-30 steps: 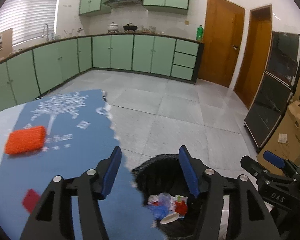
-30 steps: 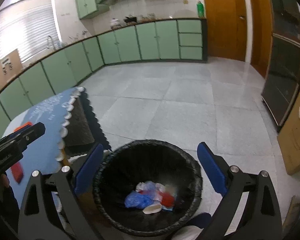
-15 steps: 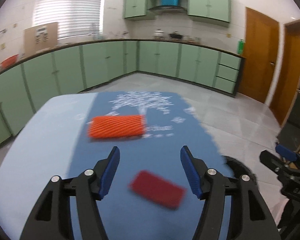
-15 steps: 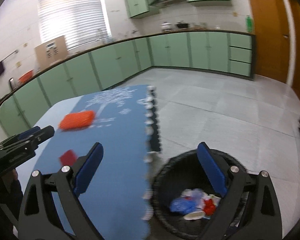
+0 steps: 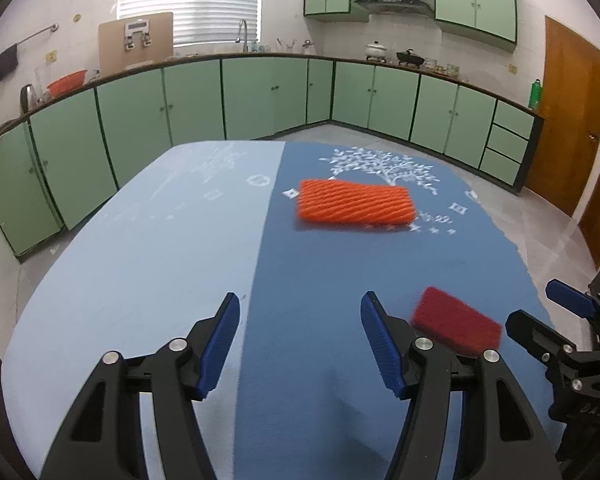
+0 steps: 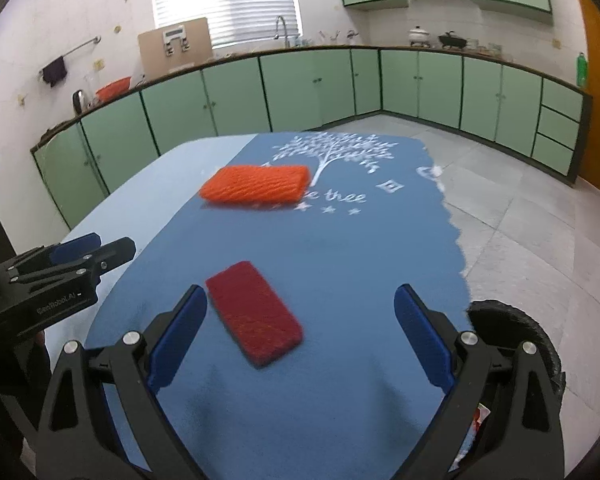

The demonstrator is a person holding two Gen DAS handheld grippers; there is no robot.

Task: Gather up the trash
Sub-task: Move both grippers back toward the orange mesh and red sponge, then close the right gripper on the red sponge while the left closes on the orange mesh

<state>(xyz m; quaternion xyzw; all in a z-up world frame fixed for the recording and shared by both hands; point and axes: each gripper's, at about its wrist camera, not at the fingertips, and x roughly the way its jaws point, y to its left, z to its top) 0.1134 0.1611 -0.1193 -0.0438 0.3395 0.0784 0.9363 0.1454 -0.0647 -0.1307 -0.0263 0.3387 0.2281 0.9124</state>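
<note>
Left gripper (image 5: 300, 344) empty, right gripper (image 6: 300, 336) agape

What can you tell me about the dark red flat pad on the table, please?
The dark red pad is a flat rectangle with rounded corners and a rough, fibrous surface, like a scouring pad. It lies flat and slanted on the dark blue cloth, nearer than the orange foam net. Nothing touches it; the right gripper hangs open above it.

Orange ribbed foam net (image 5: 355, 201), upper centre; dark red flat pad (image 6: 254, 313), lower centre. Tablecloth (image 5: 148, 248): pale blue left half, deeper blue right half with white tree motif (image 6: 332, 152). Cabinets (image 5: 268, 96) mint green, dark-edged. Gripper pads (image 5: 220, 344) blue.
</note>
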